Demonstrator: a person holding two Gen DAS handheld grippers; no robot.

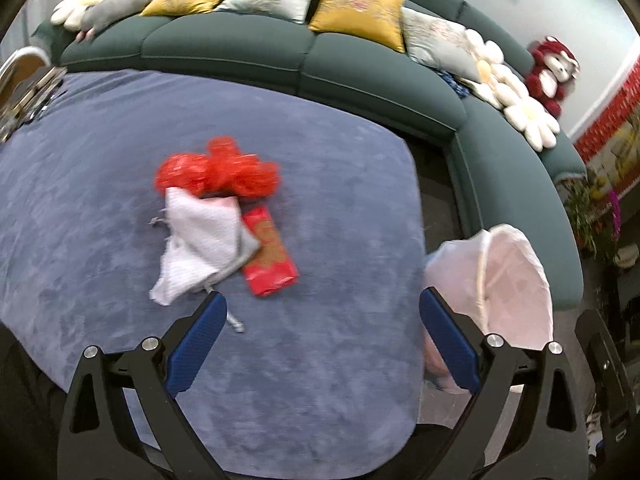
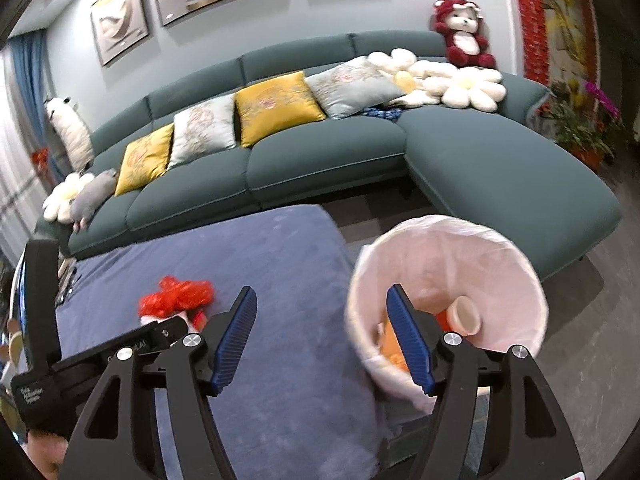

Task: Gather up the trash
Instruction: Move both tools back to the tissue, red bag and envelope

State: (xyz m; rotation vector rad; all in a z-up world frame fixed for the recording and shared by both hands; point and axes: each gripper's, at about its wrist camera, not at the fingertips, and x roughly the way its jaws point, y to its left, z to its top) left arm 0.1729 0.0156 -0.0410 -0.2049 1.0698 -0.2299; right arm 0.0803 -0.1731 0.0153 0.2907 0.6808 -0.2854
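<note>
Left gripper (image 1: 320, 312) and right gripper (image 2: 322, 308) both agape, empty; red bag (image 1: 218, 172), white cloth (image 1: 200, 240) on blue rug (image 1: 320, 200); lined bin (image 2: 500, 248) beside

Matt plush rug (image 1: 280, 360), crinkly plastic bag (image 1: 218, 170)

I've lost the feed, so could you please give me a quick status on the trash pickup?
Both claws, left and right, open and empty. Red bag, white cloth, red packet on table. Bin part-filled. Nothing blocking.
</note>
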